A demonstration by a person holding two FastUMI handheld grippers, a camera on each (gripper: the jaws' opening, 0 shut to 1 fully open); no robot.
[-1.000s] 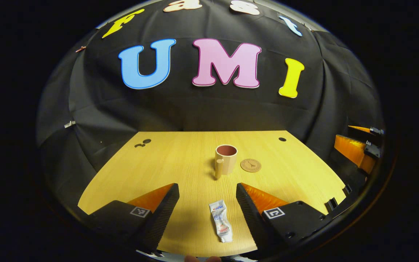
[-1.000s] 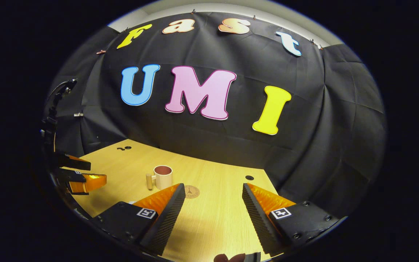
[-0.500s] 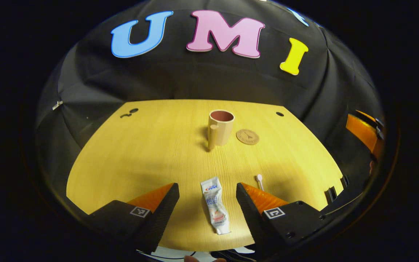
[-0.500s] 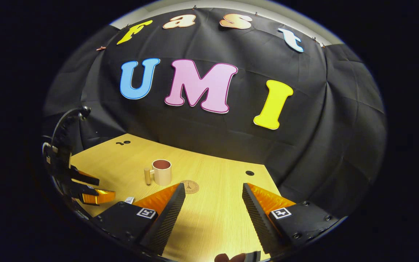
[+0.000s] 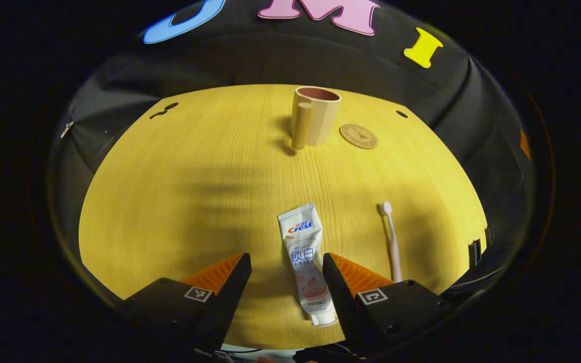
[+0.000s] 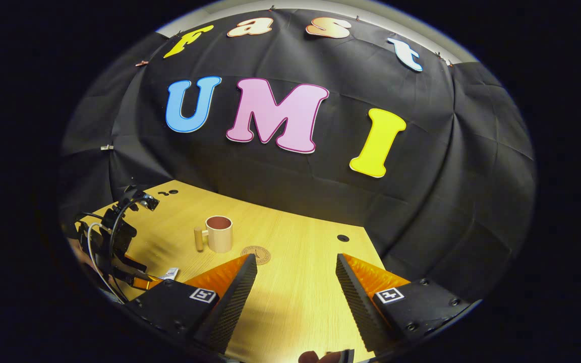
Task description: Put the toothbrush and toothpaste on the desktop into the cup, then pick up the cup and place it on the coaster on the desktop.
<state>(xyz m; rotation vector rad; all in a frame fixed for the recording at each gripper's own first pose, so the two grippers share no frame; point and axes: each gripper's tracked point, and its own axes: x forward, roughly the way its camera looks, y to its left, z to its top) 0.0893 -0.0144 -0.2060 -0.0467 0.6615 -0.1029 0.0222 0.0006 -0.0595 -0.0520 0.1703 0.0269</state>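
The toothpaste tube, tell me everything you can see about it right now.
The toothpaste tube is small, white and soft-looking, with printed colour graphics. It lies flat on the wooden desktop, crimped end pointing toward the cup, white cap nearest the camera. It sits between the open fingers of the left gripper; contact with the right-hand finger cannot be judged.

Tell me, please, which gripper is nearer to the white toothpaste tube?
Left. The left gripper straddles the white toothpaste tube, jaws open; the right gripper hovers open, off to its right.

Toothpaste tube (image 5: 304, 262), lying near desk edge: brand "Crest" in blue and red at its far end; blue Chinese characters below, not legible. No other readable text.
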